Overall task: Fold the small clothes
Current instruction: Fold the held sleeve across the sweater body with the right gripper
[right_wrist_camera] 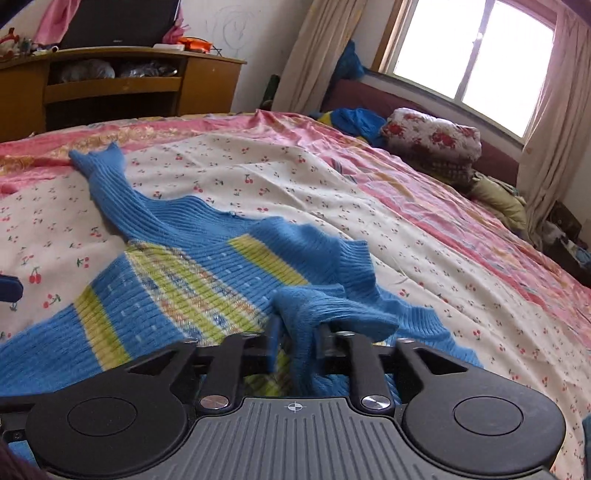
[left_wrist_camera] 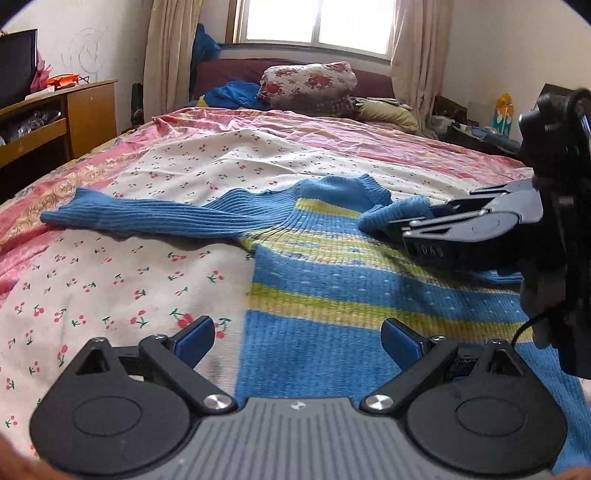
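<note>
Sweater sleeve (right_wrist_camera: 314,310) between right gripper (right_wrist_camera: 297,339) fingers, bunched over sweater body

Both wrist cams sit low over the bed (left_wrist_camera: 332,122), angled down, facing the window (left_wrist_camera: 314,22). Left looks straight up the bed; right is rolled, turned toward the desk (right_wrist_camera: 110,85). Both share the striped sweater (left_wrist_camera: 332,280), close.
</note>
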